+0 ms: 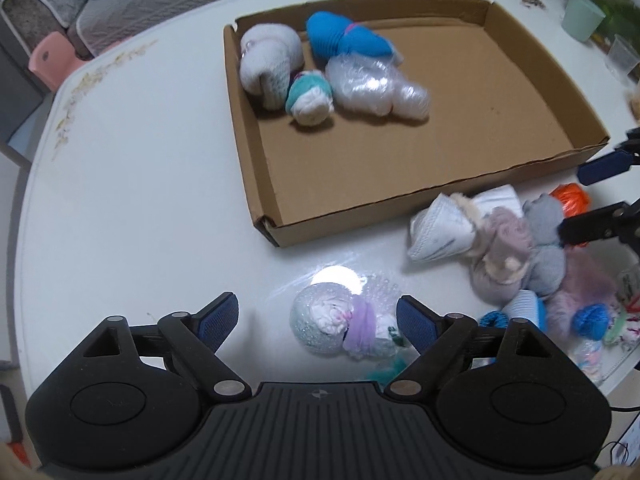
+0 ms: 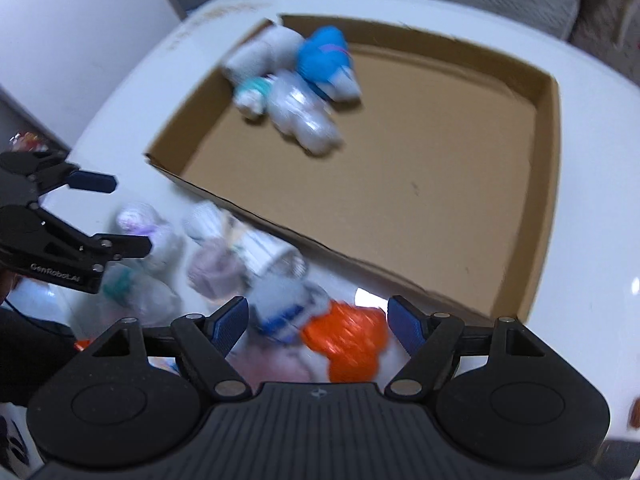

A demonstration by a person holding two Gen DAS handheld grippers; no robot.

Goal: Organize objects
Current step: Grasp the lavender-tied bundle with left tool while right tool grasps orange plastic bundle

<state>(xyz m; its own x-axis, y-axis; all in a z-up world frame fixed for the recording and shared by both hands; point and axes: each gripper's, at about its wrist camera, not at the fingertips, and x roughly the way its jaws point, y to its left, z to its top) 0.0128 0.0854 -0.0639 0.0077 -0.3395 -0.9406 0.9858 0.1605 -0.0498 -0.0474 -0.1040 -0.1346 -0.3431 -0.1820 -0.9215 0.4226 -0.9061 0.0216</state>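
My left gripper is open and points down at the white table. A bubble-wrapped bundle with white and purple cloth lies between its fingers, and the pads do not press on it. A pile of rolled socks and wrapped bundles sits to the right, in front of the cardboard box. The box holds a white roll, a blue roll, a teal-and-white roll and a plastic-wrapped bundle. My right gripper hangs open over the pile, above an orange bundle and a grey-and-blue one.
A mint cup and a clear plastic cup stand at the table's far right. Beyond the table are a grey-covered sofa and a pink stool. Most of the box floor is bare cardboard.
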